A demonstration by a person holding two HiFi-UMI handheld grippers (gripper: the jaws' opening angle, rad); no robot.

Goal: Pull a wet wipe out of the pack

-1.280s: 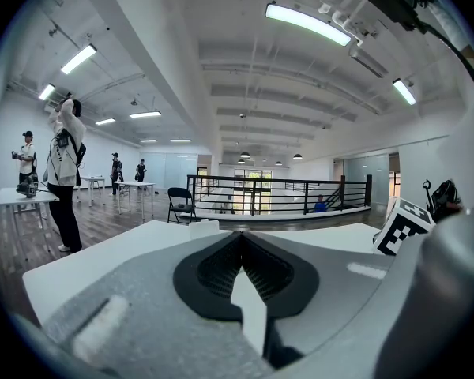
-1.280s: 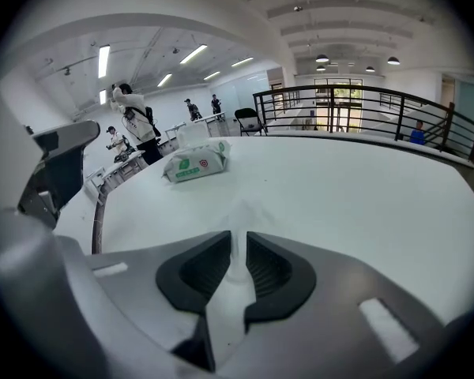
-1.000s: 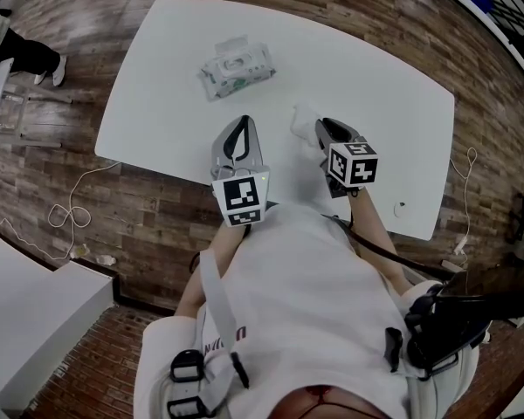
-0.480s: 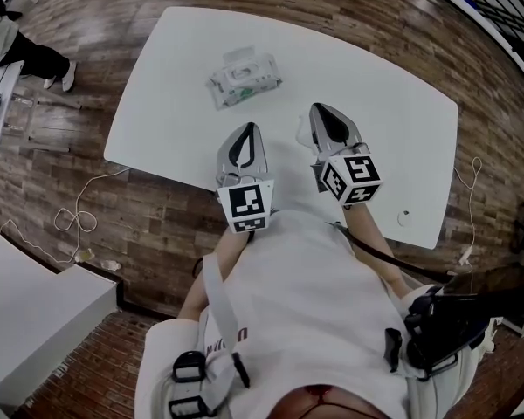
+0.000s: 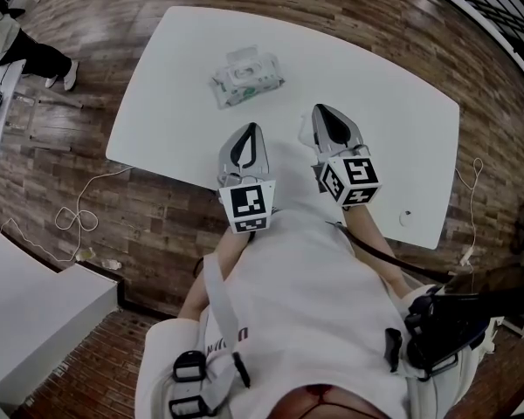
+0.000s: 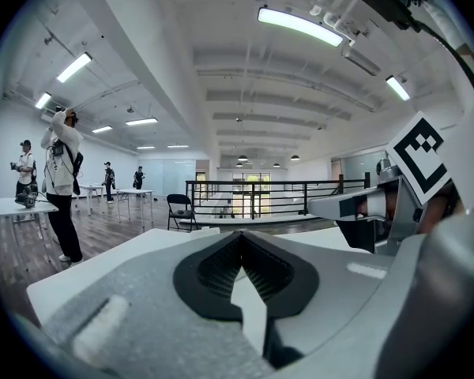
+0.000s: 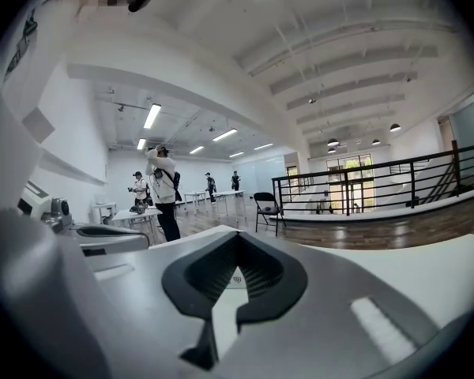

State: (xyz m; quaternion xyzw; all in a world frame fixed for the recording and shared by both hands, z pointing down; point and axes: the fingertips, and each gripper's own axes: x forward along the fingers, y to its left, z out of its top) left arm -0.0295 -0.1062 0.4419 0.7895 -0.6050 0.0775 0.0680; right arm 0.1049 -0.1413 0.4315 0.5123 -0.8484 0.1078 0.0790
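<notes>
Here, wipe pack (image 5: 248,80) on table (image 5: 166,94), flap raised

This looks like a large open-plan workroom or lab hall, not a home. The floor (image 5: 87,24) is dark wood plank, and a plain white bench (image 5: 375,85) stands on it with open space all round. Further white benches (image 6: 133,192) stand in a row down the room, with people (image 6: 62,172) standing beside them. Long strip lights (image 6: 300,26) run along a high white ceiling with exposed beams. A black metal railing (image 6: 286,181) fences off one side, and a black folding chair (image 6: 178,208) stands in front of it.
</notes>
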